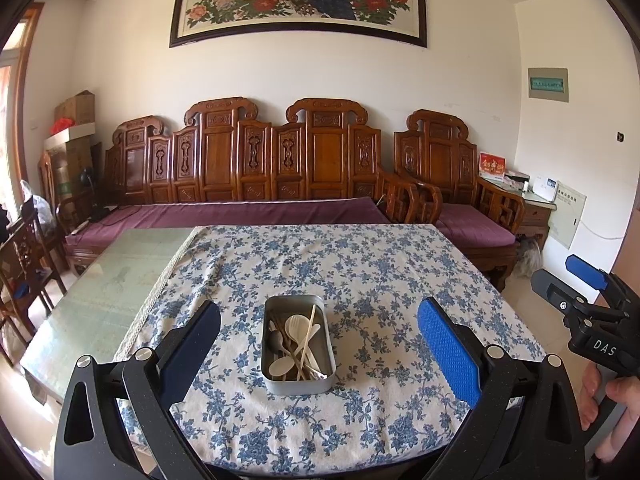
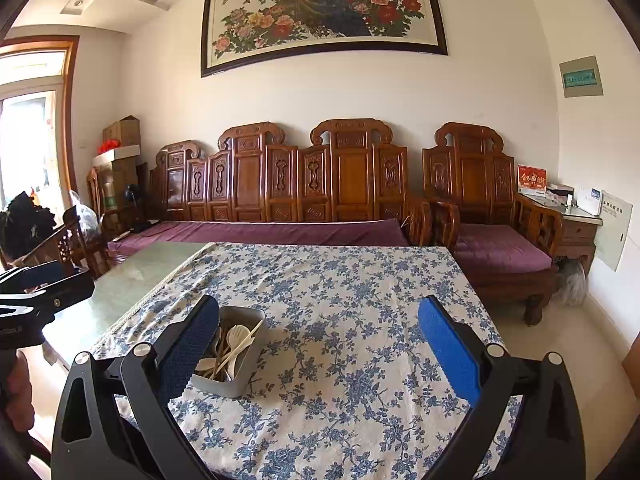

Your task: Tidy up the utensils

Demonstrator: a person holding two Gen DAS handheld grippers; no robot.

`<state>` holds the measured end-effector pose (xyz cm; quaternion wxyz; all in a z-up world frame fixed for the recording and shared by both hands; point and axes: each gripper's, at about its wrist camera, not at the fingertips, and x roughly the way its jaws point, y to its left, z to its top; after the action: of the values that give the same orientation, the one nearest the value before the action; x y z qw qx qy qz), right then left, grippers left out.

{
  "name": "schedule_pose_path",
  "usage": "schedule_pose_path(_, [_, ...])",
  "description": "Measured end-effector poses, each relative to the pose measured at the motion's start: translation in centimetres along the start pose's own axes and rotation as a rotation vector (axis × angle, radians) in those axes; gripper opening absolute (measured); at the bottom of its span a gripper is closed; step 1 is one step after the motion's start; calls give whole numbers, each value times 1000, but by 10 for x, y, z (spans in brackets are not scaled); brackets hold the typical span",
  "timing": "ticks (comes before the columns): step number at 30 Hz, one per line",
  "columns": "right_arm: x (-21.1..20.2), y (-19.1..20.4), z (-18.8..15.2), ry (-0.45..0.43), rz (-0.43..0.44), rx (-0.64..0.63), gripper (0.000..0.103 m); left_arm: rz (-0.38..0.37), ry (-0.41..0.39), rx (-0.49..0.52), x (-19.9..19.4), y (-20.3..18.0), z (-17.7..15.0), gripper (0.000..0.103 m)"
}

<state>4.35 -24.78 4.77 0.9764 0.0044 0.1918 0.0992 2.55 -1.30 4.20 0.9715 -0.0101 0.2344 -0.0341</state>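
Observation:
A grey metal tin (image 1: 297, 380) stands on the blue-flowered tablecloth (image 1: 360, 272). It holds several utensils: cream plastic spoons (image 1: 282, 366), a cream fork-like piece (image 1: 298, 325), a metal spoon (image 1: 275, 340) and wooden chopsticks (image 1: 306, 342). My left gripper (image 1: 320, 340) is open and empty, held above the near table edge with the tin between its fingers in view. My right gripper (image 2: 320, 340) is open and empty, to the right of the tin (image 2: 236, 380), whose left part hides behind the left finger. The right gripper also shows at the left wrist view's right edge (image 1: 576, 284).
The cloth covers the right part of a glass-topped table (image 1: 108, 288). A carved wooden sofa (image 1: 248, 160) with purple cushions stands behind it, an armchair (image 1: 460, 184) and side cabinet (image 1: 532, 204) at right, wooden chairs (image 1: 24, 256) at left.

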Motion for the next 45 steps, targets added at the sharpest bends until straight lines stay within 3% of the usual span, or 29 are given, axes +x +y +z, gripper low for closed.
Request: schedule_pose_path(45, [2,-1,-3,1,3,6,100,-7,-8,6,-2,-2,1,95])
